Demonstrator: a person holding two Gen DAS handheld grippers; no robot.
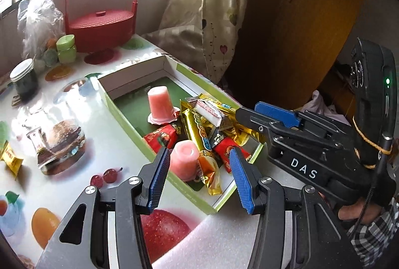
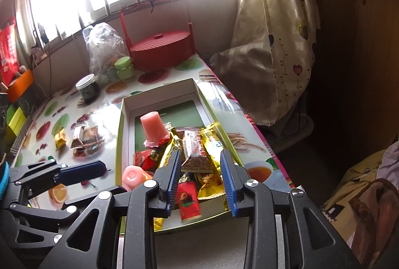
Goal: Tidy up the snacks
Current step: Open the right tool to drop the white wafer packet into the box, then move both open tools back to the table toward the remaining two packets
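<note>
The left gripper (image 1: 198, 169) hangs with its blue pads spread and nothing pinched, above the near end of the green-rimmed box (image 1: 117, 117); between the pads in its own view lies a tipped pink jelly cup (image 1: 185, 160). The right gripper (image 2: 200, 175) is also spread and empty, its jaws apart over the pile of snack packets (image 2: 197, 151) at the near end of the same box; in the left wrist view it reaches in from the right (image 1: 245, 115), held by a hand (image 1: 359, 210) in a checked sleeve.

The box sits along the right edge of the fruit-print table (image 2: 62, 124). In it, 1 pink jelly cup (image 2: 150, 128) stands upside down near the middle, and gold and red packets crowd the near half; the far half shows bare green floor.

On the table left of the box lie a white-and-brown wafer packet (image 2: 83, 138) and a small gold packet (image 2: 60, 139), still outside it. Toward the far edge stand a dark jar with a white lid (image 2: 87, 89), a pale green jar (image 2: 124, 67), a clear plastic bag (image 2: 104, 44) and a red lidded basket with a tall handle (image 2: 162, 47). A curtain (image 2: 274, 32) hangs past the far right corner
</note>
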